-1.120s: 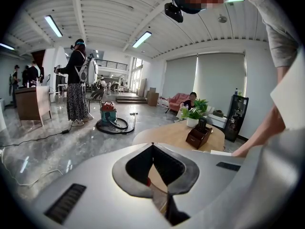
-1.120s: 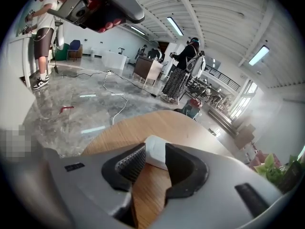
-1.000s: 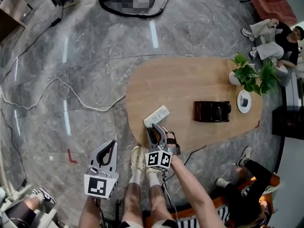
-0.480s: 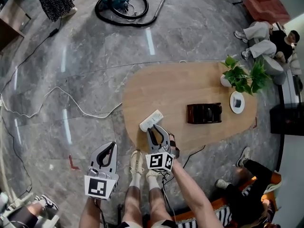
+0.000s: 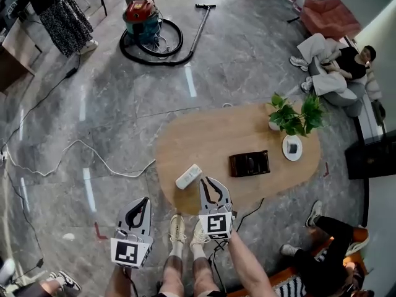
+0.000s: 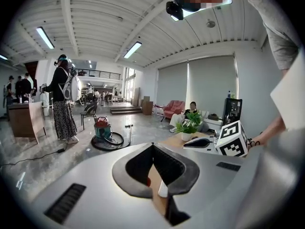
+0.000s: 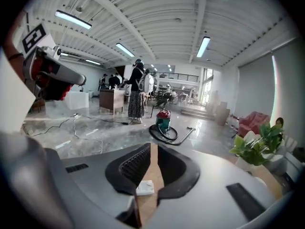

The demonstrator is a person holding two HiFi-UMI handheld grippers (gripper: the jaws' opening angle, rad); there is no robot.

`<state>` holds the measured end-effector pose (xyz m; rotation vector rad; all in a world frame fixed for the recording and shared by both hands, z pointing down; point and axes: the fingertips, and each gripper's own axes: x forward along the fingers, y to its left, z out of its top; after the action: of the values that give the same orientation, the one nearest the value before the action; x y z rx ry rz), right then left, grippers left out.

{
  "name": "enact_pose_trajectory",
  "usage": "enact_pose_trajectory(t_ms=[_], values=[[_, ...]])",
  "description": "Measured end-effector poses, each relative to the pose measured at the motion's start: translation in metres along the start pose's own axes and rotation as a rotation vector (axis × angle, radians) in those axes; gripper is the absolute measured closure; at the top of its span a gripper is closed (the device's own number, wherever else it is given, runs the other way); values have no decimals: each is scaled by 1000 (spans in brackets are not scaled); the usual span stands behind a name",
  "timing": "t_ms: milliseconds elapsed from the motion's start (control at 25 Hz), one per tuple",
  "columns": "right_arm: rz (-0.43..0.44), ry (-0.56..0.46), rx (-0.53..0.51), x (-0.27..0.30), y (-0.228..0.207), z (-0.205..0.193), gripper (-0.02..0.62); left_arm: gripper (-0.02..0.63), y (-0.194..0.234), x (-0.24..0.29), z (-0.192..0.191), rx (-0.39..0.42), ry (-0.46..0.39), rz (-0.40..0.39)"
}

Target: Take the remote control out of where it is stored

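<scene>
White remote control (image 5: 189, 176) on table (image 5: 241, 129), angled up-right, right tool (image 5: 210, 180) closing, empty, narrowly apart, left tool (image 5: 145, 200) together.

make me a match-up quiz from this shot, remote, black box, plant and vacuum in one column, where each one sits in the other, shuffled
Things
1. remote control
2. black box
3. potted plant
4. vacuum cleaner

Places
A. on the floor, beyond the table
B. around the middle of the table top
C. lying flat near the table's near edge, at its left end in the head view
D. at the table's right end in the head view, next to a white dish

Pairs: 1-C, 2-B, 3-D, 4-A
</scene>
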<state>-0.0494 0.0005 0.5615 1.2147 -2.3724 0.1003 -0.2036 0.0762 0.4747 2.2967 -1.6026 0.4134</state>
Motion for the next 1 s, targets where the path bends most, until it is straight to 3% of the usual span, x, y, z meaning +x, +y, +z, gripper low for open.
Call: enact_pose_trajectory(t_ms=[200, 560, 1000], values=[[-86, -78, 65, -38, -40, 42, 586, 601, -16, 0, 41, 29, -42, -24], [-180, -125, 107, -107, -87, 113, 588, 601, -53, -5, 133, 80, -92, -104], [-273, -186, 139, -196, -120, 174, 588, 601, -118, -36, 211, 140, -126, -212]])
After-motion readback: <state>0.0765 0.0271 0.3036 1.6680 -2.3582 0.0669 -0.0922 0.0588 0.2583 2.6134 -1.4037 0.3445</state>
